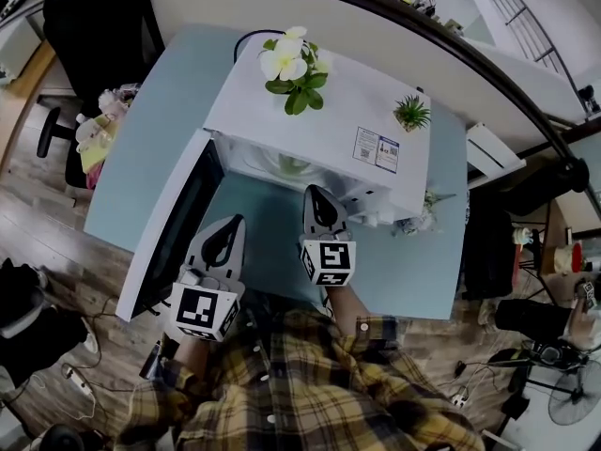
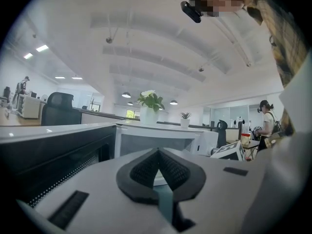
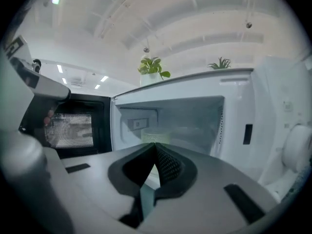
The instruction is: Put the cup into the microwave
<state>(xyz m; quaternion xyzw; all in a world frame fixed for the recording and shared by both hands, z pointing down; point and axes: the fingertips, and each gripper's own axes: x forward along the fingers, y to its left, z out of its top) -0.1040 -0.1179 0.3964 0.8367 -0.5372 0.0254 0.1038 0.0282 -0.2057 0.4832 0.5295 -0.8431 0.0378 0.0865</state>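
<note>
The white microwave point(image 1: 349, 111) stands on a light-blue table point(image 1: 406, 263) with its door point(image 1: 175, 225) swung open to the left. A pale green cup point(image 1: 292, 165) stands inside the cavity; in the right gripper view the cup point(image 3: 156, 138) shows just beyond the jaw tips. My right gripper point(image 1: 318, 194) hangs in front of the opening, shut with nothing between its pads, apart from the cup. My left gripper point(image 1: 228, 225) sits lower left, beside the open door, also shut and empty. In the left gripper view the door point(image 2: 48, 152) fills the left side.
A potted plant with white flowers point(image 1: 293, 64) and a small green plant point(image 1: 411, 113) stand on top of the microwave. A black office chair point(image 1: 86, 26) is at the far left. Cables and a fan point(image 1: 573, 393) lie on the floor to the right.
</note>
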